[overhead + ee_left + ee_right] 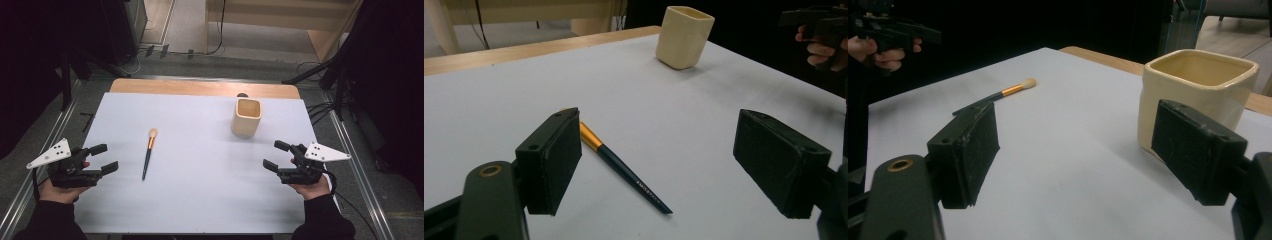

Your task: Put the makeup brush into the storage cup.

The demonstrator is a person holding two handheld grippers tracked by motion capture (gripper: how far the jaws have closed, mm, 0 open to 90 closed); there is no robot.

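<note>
1. We hold the left gripper (104, 157) at the table's left edge, jaws spread wide with nothing between them.
2. We hold the right gripper (276, 155) at the table's right edge, jaws likewise spread and empty.
3. The makeup brush (148, 152) lies flat on the white table (200, 200), near the left gripper but apart from it, its pale bristle end pointing away from us and its dark handle towards us.
4. The cream square cup (246, 117) stands upright near the far right, well apart from the brush and ahead of the right gripper.
</note>
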